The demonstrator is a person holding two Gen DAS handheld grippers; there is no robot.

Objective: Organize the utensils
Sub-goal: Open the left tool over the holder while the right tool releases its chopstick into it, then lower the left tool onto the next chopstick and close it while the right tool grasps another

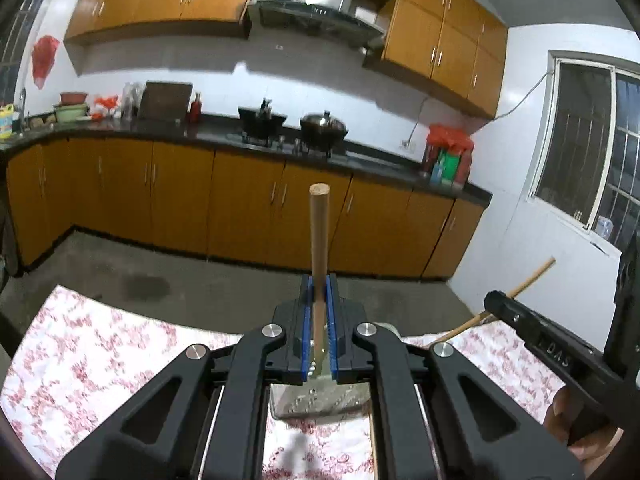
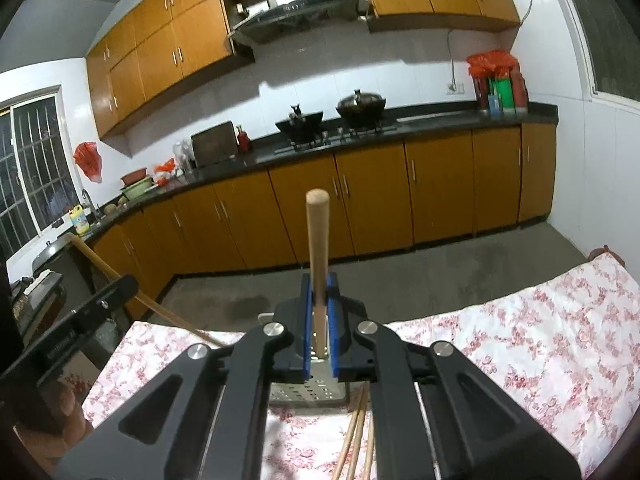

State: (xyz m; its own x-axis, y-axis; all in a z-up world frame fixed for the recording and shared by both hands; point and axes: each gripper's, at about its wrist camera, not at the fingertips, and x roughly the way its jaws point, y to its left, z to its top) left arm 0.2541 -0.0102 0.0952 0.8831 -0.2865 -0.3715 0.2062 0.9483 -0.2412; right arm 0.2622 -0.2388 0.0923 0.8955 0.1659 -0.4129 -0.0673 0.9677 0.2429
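In the left wrist view my left gripper (image 1: 319, 285) is shut on a round wooden stick (image 1: 319, 224) that points up and away between the blue pads (image 1: 306, 308). A perforated metal utensil holder (image 1: 316, 404) sits on the floral cloth just below the jaws. My right gripper (image 1: 496, 301) shows at the right, holding a second stick (image 1: 534, 274). In the right wrist view the right gripper (image 2: 319, 286) is shut on its own wooden stick (image 2: 317, 236), above the metal holder (image 2: 308, 394). The left gripper (image 2: 122, 285) shows at the left with its stick (image 2: 96, 262).
A table with a pink floral cloth (image 1: 100, 352) (image 2: 540, 340) lies under both grippers. Several loose chopsticks (image 2: 356, 440) rest on it beside the holder. Beyond the table's far edge are a grey floor (image 1: 200, 268) and orange kitchen cabinets (image 1: 248, 200). A hand (image 1: 576, 424) holds the right gripper.
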